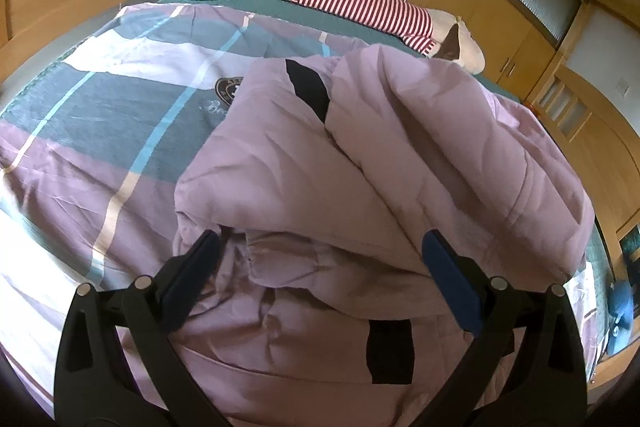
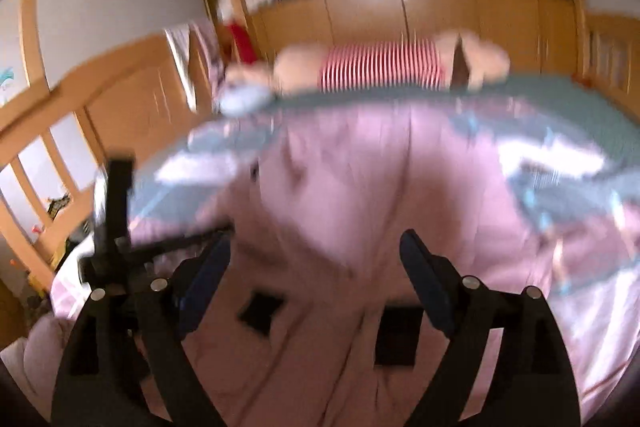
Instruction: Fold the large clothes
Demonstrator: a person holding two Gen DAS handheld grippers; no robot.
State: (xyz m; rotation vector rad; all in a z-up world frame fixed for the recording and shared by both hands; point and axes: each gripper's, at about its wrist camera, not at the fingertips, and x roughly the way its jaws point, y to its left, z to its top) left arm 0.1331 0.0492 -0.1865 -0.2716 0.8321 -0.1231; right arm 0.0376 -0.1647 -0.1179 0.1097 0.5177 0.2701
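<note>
Left claw point(image 1: 320, 259): we see its jaws spread wide over the pink garment point(image 1: 360, 155), gripping nothing.
Right claw point(image 2: 316, 263): our blurred view shows its jaws also wide apart, holding nothing.
Garment: bunched in thick folds on the plaid bedspread point(image 1: 100, 107), with black patches point(image 1: 390, 351).
Far edge of the bed: a plush toy in a striped shirt point(image 1: 360, 3).
</note>
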